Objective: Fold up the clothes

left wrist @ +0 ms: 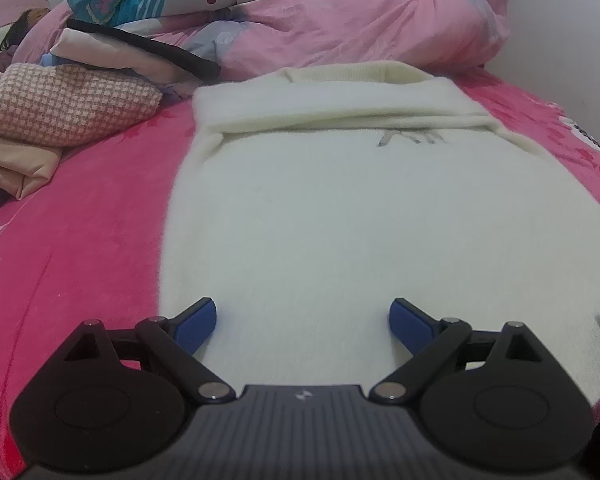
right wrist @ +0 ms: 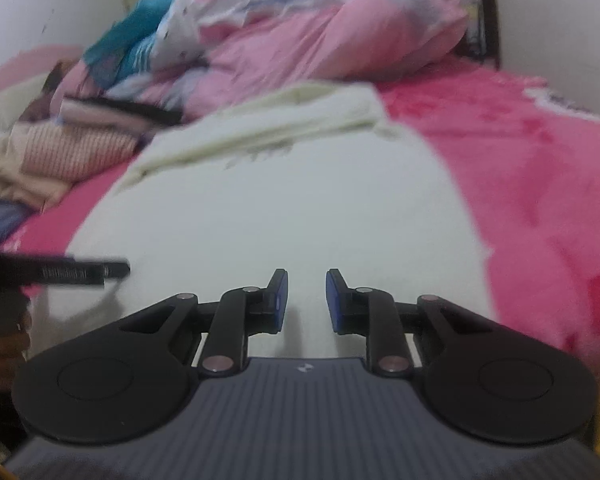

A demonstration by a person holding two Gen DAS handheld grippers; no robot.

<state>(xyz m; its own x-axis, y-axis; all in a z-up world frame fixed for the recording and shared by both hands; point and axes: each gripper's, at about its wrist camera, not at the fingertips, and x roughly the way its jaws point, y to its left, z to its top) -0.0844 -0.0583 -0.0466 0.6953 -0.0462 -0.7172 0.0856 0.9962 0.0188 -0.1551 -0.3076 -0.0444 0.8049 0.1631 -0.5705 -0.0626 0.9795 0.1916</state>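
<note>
The left gripper [left wrist: 302,322] stands with its jaws spread wide and nothing between them, its blue pads [left wrist: 194,326] poised just over the near hem of the cream sweater [left wrist: 340,220]. That wide stance suits a tool about to take a thick, fluffy edge rather than one already gripping. The right gripper [right wrist: 307,300] carries its jaws narrow, with a clear gap between them and no cloth in it; it too hangs above the near part of the sweater, toward that garment's right side, so the two tools flank the hem, probably to lift it together.

Ahead of both tools the sweater lies flat on the pink bedsheet [left wrist: 80,232], its far end already turned over into a band with the collar beyond, so the sleeves seem tucked in and the remaining step is likely a fold of the hem toward the collar. To the left of the tools sits a stack of folded clothes [left wrist: 60,116], kept clear of the working area. Beyond the sweater a pink duvet [left wrist: 360,20] is heaped against the wall.
</note>
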